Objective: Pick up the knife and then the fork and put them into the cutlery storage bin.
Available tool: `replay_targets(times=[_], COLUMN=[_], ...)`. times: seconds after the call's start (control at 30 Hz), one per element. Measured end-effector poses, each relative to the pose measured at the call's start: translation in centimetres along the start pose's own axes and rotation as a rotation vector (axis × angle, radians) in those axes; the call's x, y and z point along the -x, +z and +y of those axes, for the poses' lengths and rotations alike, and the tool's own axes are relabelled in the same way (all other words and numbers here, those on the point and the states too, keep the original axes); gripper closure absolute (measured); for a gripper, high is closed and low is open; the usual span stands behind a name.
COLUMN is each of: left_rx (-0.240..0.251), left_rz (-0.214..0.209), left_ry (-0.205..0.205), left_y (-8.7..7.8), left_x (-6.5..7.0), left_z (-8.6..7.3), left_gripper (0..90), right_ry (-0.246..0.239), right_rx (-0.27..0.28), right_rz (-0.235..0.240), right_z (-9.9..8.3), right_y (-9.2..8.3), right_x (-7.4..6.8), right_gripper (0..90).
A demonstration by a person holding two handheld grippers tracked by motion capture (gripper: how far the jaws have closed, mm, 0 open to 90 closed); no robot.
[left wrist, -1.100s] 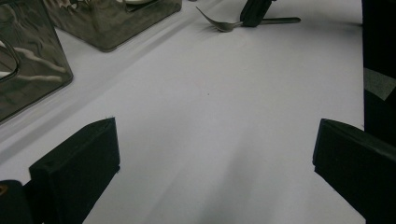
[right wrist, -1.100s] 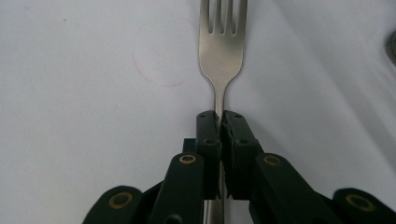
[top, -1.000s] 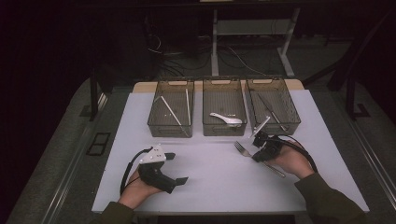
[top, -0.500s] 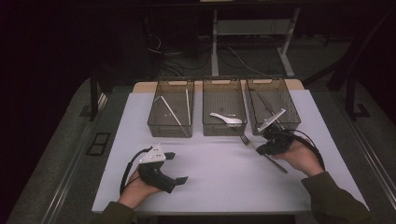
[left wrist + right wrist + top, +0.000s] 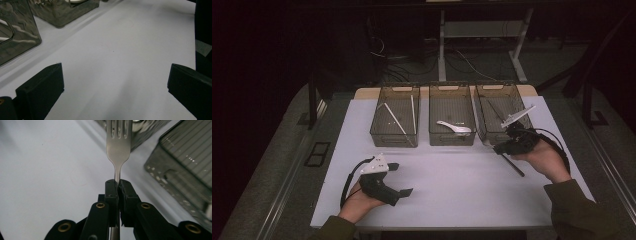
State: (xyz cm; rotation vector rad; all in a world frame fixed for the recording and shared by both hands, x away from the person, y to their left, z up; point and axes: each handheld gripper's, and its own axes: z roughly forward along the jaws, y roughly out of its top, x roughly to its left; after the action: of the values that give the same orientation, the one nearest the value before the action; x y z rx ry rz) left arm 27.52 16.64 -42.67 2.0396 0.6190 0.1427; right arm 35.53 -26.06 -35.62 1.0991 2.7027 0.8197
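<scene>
Steel fork [image 5: 118,147] clamped in right hand-held gripper [image 5: 116,185], apparently above table [image 5: 45,175].

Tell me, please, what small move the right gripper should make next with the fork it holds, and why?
Probably carry the fork on over the right-hand bin before letting go. The right gripper is shut on the fork's neck, lifted off the white table beside that bin's near wall. The middle bin holds a white spoon, and the left bin holds thin sticks.

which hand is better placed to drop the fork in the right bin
Right. The right gripper is shut on the fork beside the right bin; the left gripper rests open near the table's front.
</scene>
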Motion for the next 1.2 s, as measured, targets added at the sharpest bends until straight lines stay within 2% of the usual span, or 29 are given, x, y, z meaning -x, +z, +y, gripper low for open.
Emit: replay_targets(times=[0.17,0.33,0.63,0.9,1.07,1.2], left_rx=[0.000,0.003,0.004,0.009,0.007,0.007], left_rz=[0.001,-0.001,-0.003,-0.003,-0.004,-0.006], left_ry=[0.001,0.004,0.001,0.002,0.002,0.001], left_y=[0.0,0.0,0.0,0.0,0.0,0.0], left_x=[0.1,0.1,0.2,0.1,0.1,0.0], left_z=[0.0,0.0,0.1,0.1,0.1,0.1], left_gripper=[0.0,0.0,0.0,0.0,0.0,0.0], right_ry=[0.022,0.040,0.102,0.168,0.222,0.250], right_rx=[0.052,0.074,0.111,0.130,0.152,0.150], right_rz=[-0.011,-0.039,-0.101,-0.169,-0.202,-0.224], right_z=[0.7,2.0,4.5,6.7,7.3,7.7], right_y=[-1.5,-2.6,-3.6,-3.5,-2.7,-1.8], right_x=[0.9,2.2,5.4,8.9,10.8,11.9], right_gripper=[85.4,85.4,85.4,85.4,85.4,85.4])
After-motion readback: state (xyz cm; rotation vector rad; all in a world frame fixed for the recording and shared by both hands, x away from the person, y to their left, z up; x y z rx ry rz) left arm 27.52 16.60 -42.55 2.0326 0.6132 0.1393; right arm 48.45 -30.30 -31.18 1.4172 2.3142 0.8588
